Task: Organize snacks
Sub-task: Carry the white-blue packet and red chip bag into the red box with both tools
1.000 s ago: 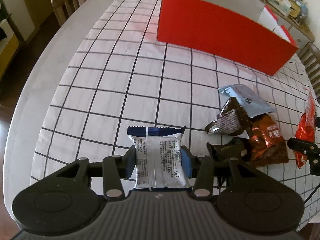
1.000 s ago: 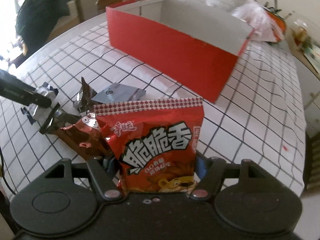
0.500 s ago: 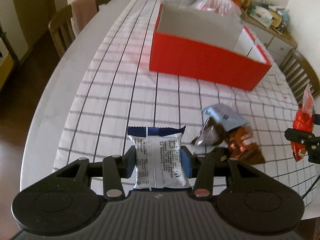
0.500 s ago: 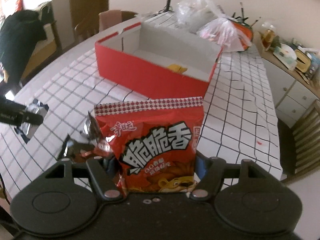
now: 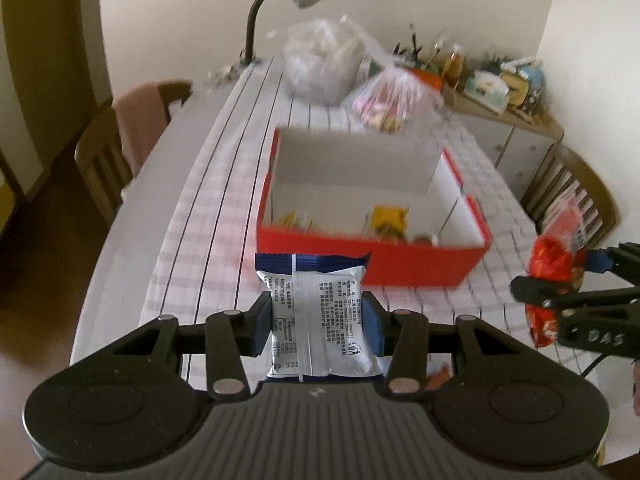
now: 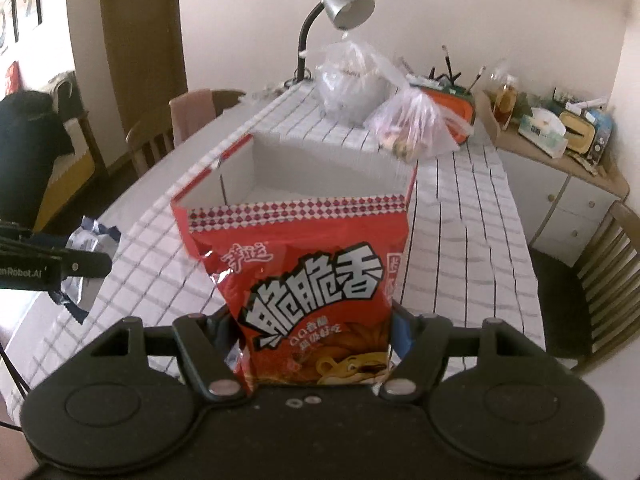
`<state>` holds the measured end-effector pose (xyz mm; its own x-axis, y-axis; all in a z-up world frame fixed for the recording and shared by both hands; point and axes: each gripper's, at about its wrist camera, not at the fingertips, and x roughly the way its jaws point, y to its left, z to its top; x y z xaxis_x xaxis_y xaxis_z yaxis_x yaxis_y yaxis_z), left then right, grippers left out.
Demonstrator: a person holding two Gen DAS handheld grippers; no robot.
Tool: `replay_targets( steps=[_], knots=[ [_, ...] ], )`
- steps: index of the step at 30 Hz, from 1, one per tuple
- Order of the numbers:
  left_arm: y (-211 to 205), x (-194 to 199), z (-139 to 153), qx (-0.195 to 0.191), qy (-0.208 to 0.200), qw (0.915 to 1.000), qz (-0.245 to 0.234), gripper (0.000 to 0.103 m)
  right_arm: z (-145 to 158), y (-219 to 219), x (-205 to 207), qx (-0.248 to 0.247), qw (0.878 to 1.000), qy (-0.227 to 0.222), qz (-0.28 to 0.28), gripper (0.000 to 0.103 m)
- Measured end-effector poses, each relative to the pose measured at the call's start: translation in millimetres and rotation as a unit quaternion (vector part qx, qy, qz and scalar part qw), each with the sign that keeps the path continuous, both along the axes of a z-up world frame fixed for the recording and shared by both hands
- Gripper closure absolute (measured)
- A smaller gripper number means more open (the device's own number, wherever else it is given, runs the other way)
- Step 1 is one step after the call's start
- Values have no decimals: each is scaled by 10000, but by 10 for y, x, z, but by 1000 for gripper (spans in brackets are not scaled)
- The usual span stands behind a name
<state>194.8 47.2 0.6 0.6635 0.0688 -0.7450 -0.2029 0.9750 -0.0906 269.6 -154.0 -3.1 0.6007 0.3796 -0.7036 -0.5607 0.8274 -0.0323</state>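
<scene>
My left gripper (image 5: 318, 320) is shut on a white and blue snack packet (image 5: 316, 312), held upright above the table. Ahead of it stands the red cardboard box (image 5: 400, 268) with a white inside, where a yellow snack (image 5: 388, 218) and other small packets lie. My right gripper (image 6: 312, 332) is shut on a red crisp bag (image 6: 308, 280) that hides most of the box (image 6: 188, 216) in the right wrist view. The right gripper (image 5: 560, 292) with its red bag (image 5: 556, 256) shows at the right edge of the left wrist view. The left gripper (image 6: 76, 266) and its packet (image 6: 86, 240) appear at the left of the right wrist view.
The table carries a checked cloth (image 5: 224, 216). Beyond the box sit two clear plastic bags (image 6: 356, 88) (image 6: 416, 128) and a silver desk lamp (image 6: 344, 4). Wooden chairs (image 5: 104, 148) (image 6: 600, 268) stand at both sides. A cluttered sideboard (image 6: 560, 160) is at the right.
Both grippers have risen with their packets, and the views have tilted up. The box interior has come into sight, and the loose snacks on the cloth have dropped out of view.
</scene>
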Motion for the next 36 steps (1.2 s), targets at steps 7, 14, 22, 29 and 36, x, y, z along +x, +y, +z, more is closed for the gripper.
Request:
replay_targets(
  steps=[7,14,22,29,36],
  knots=[
    [5,500,165,174,-135,9998,2,58,127,108,425,85,9998,-156,-88,32],
    [15,975,137,339,-91,9994,1,58,73,178,890,45,9998,-66,-181,32],
    [61,1455,-53,433,194,9989,-21,58,-90,301,1366,-57,9997,149,-179,32],
    [159,1786,-308,430,518,9977,22,58,-329,453,1686,-191,9988,394,-200,32],
    [202,2033,-543,444,850,9954,69,58,-579,616,1865,-366,9976,590,-83,30]
  ],
)
